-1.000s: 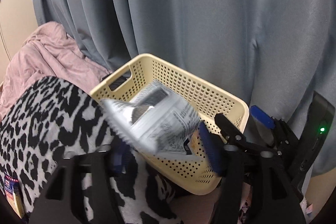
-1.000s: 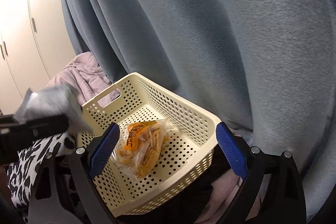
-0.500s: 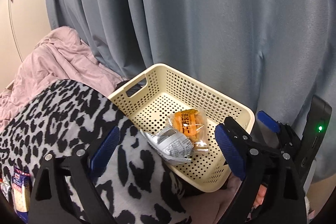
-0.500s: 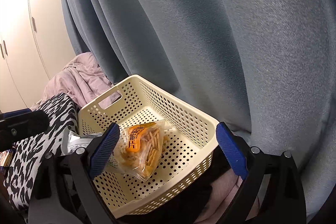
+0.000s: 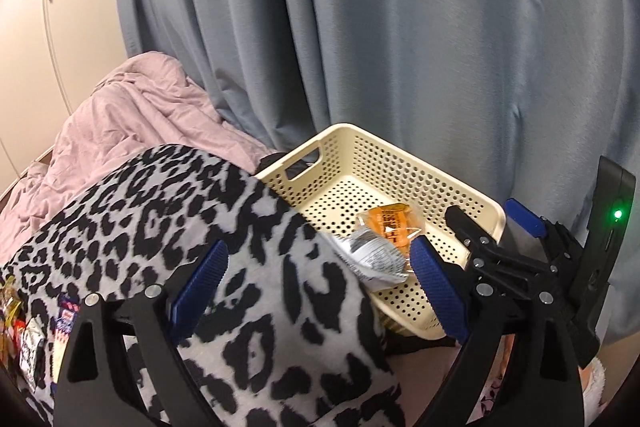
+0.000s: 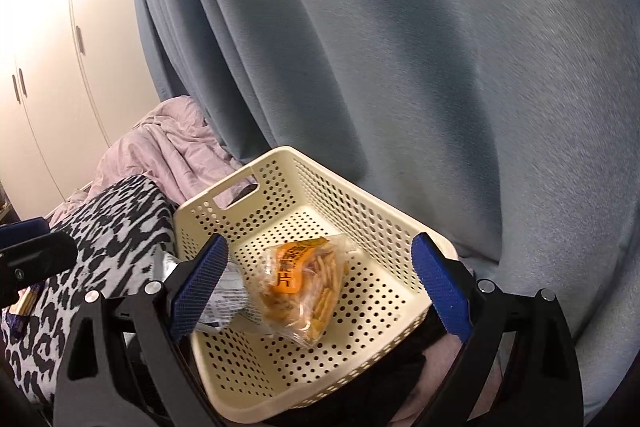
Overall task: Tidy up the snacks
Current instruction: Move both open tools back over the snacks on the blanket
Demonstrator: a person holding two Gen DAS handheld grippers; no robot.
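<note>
Two snack packets in the cream basket — both tongs empty

The left tongs stand spread, jaws having just opened, nothing between them; the silver packet lies just ahead by their right finger, over the basket's near rim. The right tongs are spread wide too — the orange packet lies in the basket between their fingers, unpinched, touching the silver one.
</note>
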